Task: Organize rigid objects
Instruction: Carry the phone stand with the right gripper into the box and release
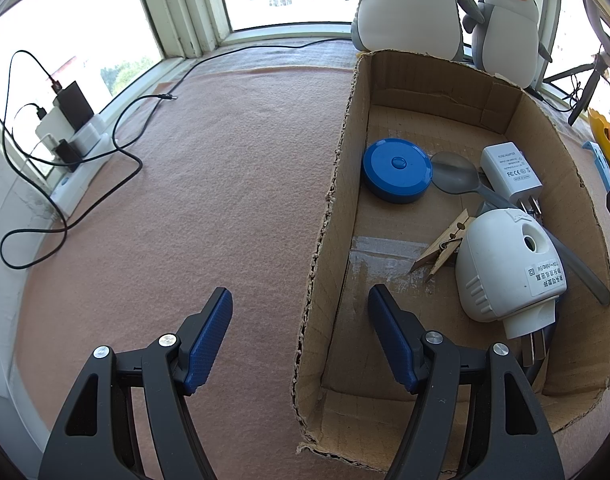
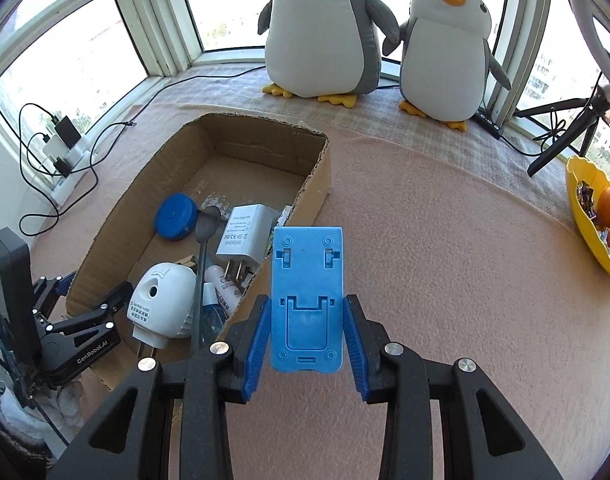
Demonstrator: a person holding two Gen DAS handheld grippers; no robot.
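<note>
**Ana:** What did my right gripper have just then?

**Ben:** It pinched the flat light-blue plastic phone stand between both blue pads, held above the pink felt table cover, just beside the open brown cardboard box.

**Ana:** And my left gripper?

**Ben:** Spread wide and holding nothing, straddling the box's near wall. Inside, I saw the round blue plastic disc, the grey plastic spoon, the white square power adapter, a wooden clothespin and the white rounded plug-in device, which touched the clothespin.
</note>
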